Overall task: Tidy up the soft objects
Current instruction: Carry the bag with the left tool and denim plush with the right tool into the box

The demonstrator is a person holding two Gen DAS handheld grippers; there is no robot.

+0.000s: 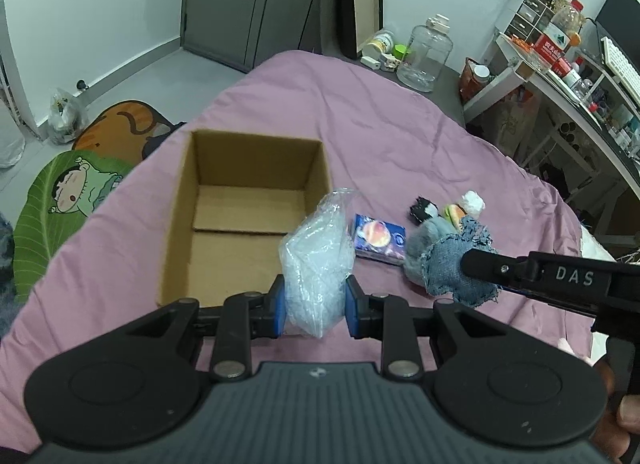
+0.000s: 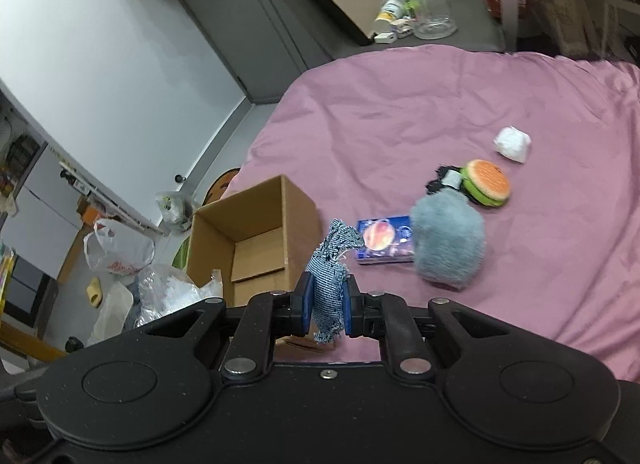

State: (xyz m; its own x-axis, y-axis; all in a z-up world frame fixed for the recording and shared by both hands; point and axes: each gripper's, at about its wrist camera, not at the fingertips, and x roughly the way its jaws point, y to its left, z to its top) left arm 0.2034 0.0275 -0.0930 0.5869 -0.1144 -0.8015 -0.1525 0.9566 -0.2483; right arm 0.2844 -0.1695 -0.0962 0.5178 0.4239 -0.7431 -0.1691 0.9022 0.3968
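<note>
**Both grippers loaded, box empty**

Cardboard box (image 1: 248,215) sits open-topped on the pink bedspread (image 1: 400,135). Inside: bare cardboard floor with its bottom flaps showing, nothing in it. The right wrist view confirms the same empty interior.

Left gripper (image 1: 315,306): blue pads pressed in on a clear plastic bag (image 1: 316,252), crumpled, with whitish filling visible through the film. The bag stands up between the pads, in front of the box's near right corner, raised off the bedspread.

Right gripper (image 2: 328,306): pads squeezed tight on a scrap of denim cloth (image 2: 330,268) with frayed edges; its upper end flops out beyond the fingertips. In the left wrist view this gripper comes in from the right, the denim bunched at its tip.

Lying on the bedspread, right of the box:
- small blue packet (image 2: 384,240) with a planet print, flat, near the box
- grey fluffy toy (image 2: 448,248), overlapping the packet's right end in the picture
- burger-shaped plush (image 2: 486,181), just behind the grey toy
- small black-and-white item (image 2: 446,177) touching the burger's left side; cannot tell what it is
- white wad (image 2: 512,143), apart, farther back

Clear empty jar (image 1: 424,51) stands on a dark surface beyond the bed.
</note>
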